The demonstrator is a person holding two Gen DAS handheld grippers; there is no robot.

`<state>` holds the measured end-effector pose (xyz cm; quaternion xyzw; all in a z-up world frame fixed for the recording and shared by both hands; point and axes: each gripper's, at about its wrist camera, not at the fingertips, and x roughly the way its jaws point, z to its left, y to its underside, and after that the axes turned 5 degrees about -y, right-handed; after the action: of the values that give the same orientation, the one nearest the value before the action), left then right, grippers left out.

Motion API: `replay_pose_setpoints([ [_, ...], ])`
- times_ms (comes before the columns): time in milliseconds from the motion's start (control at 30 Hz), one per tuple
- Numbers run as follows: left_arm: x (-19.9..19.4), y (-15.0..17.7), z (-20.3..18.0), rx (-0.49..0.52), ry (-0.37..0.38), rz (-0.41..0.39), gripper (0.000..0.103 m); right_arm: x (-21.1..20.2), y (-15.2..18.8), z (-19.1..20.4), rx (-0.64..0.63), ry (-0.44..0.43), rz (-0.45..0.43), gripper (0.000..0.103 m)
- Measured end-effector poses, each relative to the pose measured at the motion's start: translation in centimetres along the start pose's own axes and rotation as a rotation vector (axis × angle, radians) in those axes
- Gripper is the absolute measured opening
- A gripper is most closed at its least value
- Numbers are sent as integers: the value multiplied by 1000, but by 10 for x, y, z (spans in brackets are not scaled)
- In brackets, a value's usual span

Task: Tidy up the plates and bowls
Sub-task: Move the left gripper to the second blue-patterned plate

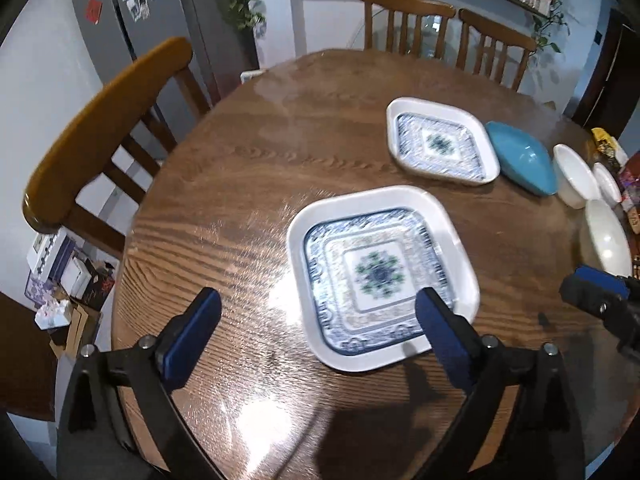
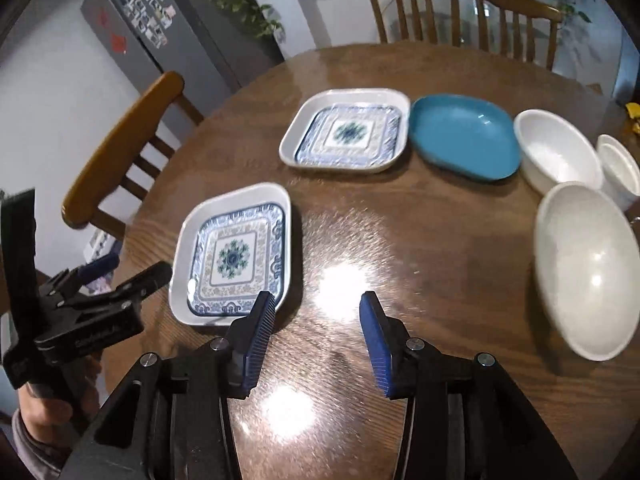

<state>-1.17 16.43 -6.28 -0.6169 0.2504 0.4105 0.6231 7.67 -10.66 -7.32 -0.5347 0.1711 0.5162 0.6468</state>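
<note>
Blue-padded fingers of the left hand-held gripper (image 1: 318, 320) fill the bottom of the left wrist view, spread wide and released, with nothing clamped; its right pad overlaps the lower right corner of the near patterned plate (image 1: 382, 276) in the picture, though contact cannot be told. Right hand-held gripper (image 2: 316, 312), bottom centre of the right wrist view, stands partly parted and empty above the bare wooden surface (image 2: 420, 240), just right of that same plate. No brand or label can be read; faint raised lettering on the left tool's black body at the lower left of the right wrist view is too blurred to make out. Second patterned plate (image 2: 346, 128) lies upper centre, touching or just beside a blue dish (image 2: 464, 136) to its right. Further right sit a white bowl (image 2: 558, 152), a small white cup (image 2: 620, 172) and a large white bowl (image 2: 588, 268). Wooden chairs (image 2: 412, 8) ring the far and left edges. Grey refrigerator (image 2: 132, 28) with photos and red stickers stands upper left.
</note>
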Motion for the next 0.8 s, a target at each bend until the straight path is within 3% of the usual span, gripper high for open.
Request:
replay_pose_setpoints([
  [500, -88, -60, -53, 85, 69, -197, 102, -98, -47, -13, -3, 1, -191, 45],
  [667, -106, -91, -63, 104, 60, -266, 102, -110, -71, -6, -21, 6, -231, 45],
  [800, -103, -124, -59, 85, 66, -277, 102, -112, -97, -5, -18, 4, -242, 45],
])
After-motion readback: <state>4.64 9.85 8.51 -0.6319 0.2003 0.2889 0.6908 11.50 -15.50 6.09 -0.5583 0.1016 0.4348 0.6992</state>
